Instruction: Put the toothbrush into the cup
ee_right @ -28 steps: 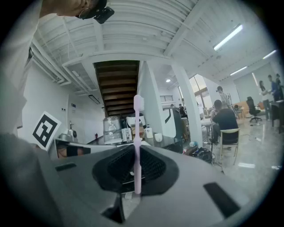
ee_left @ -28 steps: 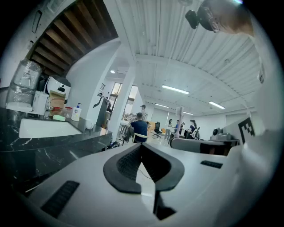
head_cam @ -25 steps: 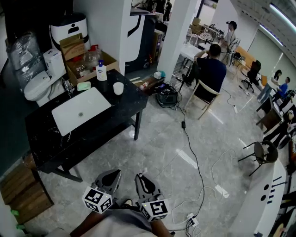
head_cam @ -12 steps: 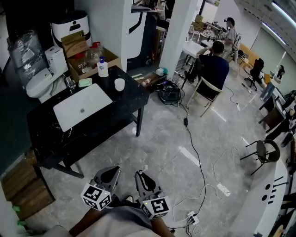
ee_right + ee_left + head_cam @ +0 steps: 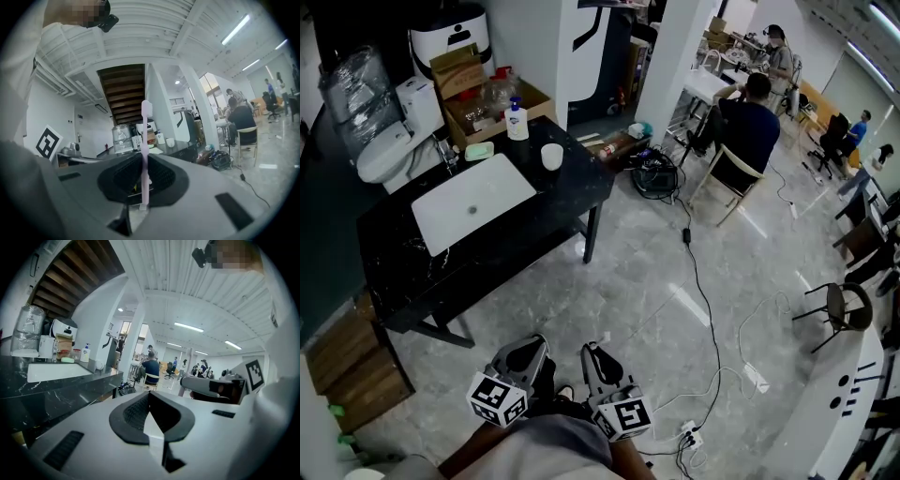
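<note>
The right gripper [image 5: 143,159] has its jaws pressed together on a pink toothbrush [image 5: 145,140]; the brush stands upright between the dark pads, its head at 12 o'clock above the jaws. The left gripper [image 5: 150,399] has its jaws brought together with nothing between them.

In the head view both tools sit low at 6 o'clock, the left gripper [image 5: 523,356] just beside the right gripper [image 5: 596,364], each with its marker cube toward the person; the toothbrush is too thin to make out there. Both hang over the grey marble floor [image 5: 647,272], well apart from the black table [image 5: 572,192] at 11 o'clock.

A white sink basin [image 5: 473,202] is set into that table. The white cup [image 5: 551,157] stands upright near the table's far right corner, at about 12 o'clock from the grippers and apart from the basin. A soap bottle [image 5: 517,122] stands at the far edge, with a green soap dish [image 5: 478,150] near it at its 8 o'clock. A toilet [image 5: 382,155] stands beyond the table at 10 o'clock, and an open cardboard box [image 5: 536,97] stands behind the bottle.

At 1 o'clock a seated person [image 5: 752,131] faces away on a chair; a black cable [image 5: 698,291] trails across the floor.

In the right gripper view the cup [image 5: 170,142] shows on the distant table, at 3 o'clock of the brush handle.
</note>
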Tool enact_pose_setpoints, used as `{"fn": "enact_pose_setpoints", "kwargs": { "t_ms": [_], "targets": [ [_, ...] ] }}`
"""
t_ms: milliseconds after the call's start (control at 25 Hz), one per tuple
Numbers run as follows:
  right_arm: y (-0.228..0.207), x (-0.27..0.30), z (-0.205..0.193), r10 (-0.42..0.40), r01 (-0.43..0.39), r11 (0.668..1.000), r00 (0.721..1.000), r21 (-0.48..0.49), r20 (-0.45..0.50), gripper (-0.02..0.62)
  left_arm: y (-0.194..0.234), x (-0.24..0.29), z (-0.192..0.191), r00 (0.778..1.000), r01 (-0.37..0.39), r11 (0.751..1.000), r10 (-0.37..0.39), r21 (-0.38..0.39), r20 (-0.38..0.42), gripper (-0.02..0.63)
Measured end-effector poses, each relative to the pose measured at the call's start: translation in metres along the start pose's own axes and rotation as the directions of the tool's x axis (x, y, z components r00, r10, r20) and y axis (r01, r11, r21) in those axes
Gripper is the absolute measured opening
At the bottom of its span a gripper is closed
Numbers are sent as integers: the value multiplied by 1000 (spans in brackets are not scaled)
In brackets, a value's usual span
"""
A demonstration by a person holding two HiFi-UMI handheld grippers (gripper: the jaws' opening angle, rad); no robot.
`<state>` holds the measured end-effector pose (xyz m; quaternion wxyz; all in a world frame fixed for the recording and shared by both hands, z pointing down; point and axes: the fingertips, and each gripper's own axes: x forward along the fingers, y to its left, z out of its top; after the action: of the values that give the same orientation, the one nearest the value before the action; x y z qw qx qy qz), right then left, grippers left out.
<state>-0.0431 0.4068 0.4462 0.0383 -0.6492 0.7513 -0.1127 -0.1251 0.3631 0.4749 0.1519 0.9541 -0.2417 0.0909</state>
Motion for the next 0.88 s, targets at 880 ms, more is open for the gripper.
{"fn": "enact_pose_setpoints", "kwargs": {
  "t_ms": [880],
  "targets": [
    [-30,166,34,45,-47,999,996,-27,-82,46,113,104,85,994,87,995,-83,-46,74,6]
  ]
}}
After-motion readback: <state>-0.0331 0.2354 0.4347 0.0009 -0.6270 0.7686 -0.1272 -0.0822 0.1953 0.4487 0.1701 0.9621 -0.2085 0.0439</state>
